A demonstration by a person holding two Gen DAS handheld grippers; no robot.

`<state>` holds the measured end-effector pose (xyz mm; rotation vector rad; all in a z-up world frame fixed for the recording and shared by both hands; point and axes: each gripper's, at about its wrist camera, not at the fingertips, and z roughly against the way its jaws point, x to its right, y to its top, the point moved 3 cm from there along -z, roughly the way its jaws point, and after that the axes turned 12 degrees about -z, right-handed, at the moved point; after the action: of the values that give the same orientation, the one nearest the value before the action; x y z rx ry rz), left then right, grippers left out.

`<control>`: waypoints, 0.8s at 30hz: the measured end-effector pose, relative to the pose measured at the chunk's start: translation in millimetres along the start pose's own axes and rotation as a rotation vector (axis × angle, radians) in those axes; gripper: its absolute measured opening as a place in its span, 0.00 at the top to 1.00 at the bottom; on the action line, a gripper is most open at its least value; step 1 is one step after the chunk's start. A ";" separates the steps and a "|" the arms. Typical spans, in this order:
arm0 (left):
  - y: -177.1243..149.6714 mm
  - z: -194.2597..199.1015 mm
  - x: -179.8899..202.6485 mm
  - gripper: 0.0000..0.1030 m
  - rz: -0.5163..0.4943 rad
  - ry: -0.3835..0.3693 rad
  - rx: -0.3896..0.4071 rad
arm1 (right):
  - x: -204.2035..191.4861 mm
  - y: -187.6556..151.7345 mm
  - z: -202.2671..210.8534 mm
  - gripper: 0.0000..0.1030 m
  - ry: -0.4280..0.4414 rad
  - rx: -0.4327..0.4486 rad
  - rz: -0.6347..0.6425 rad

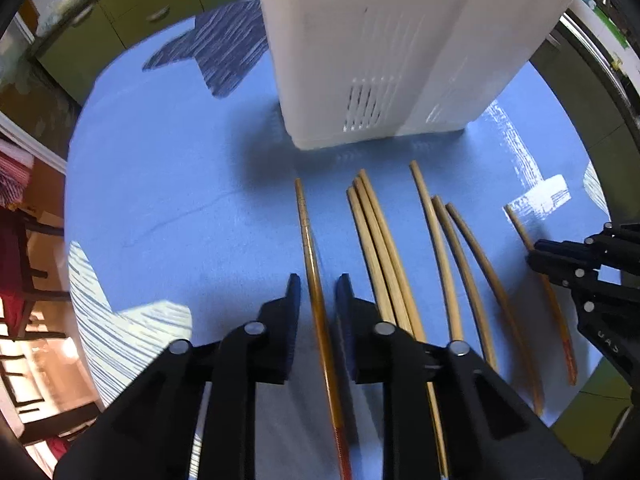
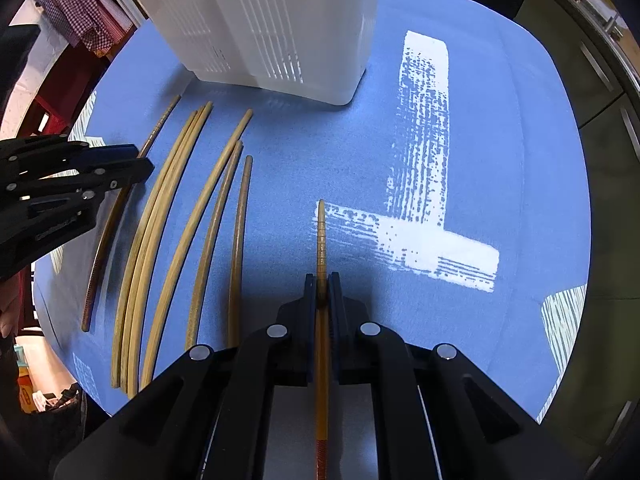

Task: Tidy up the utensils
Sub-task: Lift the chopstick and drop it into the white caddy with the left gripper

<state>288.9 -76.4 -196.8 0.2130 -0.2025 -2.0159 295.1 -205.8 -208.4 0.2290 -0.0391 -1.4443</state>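
Several wooden chopsticks lie side by side on a blue cloth in front of a white slotted utensil holder point(image 1: 384, 48). My left gripper point(image 1: 318, 284) is open, its jaws on either side of a dark amber chopstick point(image 1: 308, 236) without touching it. My right gripper point(image 2: 321, 280) is shut on another amber chopstick point(image 2: 321, 236), which points forward between its pads. In the left wrist view the right gripper point(image 1: 536, 254) sits at the far right over that chopstick point(image 1: 520, 224). In the right wrist view the left gripper point(image 2: 140, 160) is at the left over the leftmost chopstick point(image 2: 160, 124). The holder point(image 2: 272, 20) stands beyond.
The blue cloth point(image 2: 500, 160) has white printed patches point(image 2: 424, 152) and a dark patch point(image 1: 216, 48). Pale chopsticks point(image 1: 376, 232) point(image 2: 168, 200) lie between the two grippers. Green cabinets point(image 1: 132, 4) stand behind the table; the table's edge curves off at left and right.
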 end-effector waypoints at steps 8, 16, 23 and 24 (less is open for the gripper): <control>0.6 8.0 -3.2 0.94 -0.001 0.010 0.026 | 3.9 -5.1 4.2 0.94 -0.007 0.004 0.013; -11.1 72.8 -5.7 0.94 -0.014 0.040 0.178 | 3.5 -10.0 58.1 0.94 0.097 0.143 0.007; -21.6 125.9 -7.3 0.94 -0.020 0.030 0.297 | 9.3 -38.8 136.1 0.94 0.167 0.388 0.014; -24.3 133.4 -6.7 0.94 -0.021 0.030 0.310 | 10.4 -45.0 145.3 0.94 0.171 0.428 0.012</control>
<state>238.9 -53.3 -72.7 0.4414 -0.4964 -1.9934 228.6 -240.1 -75.6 0.7003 -0.2103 -1.3875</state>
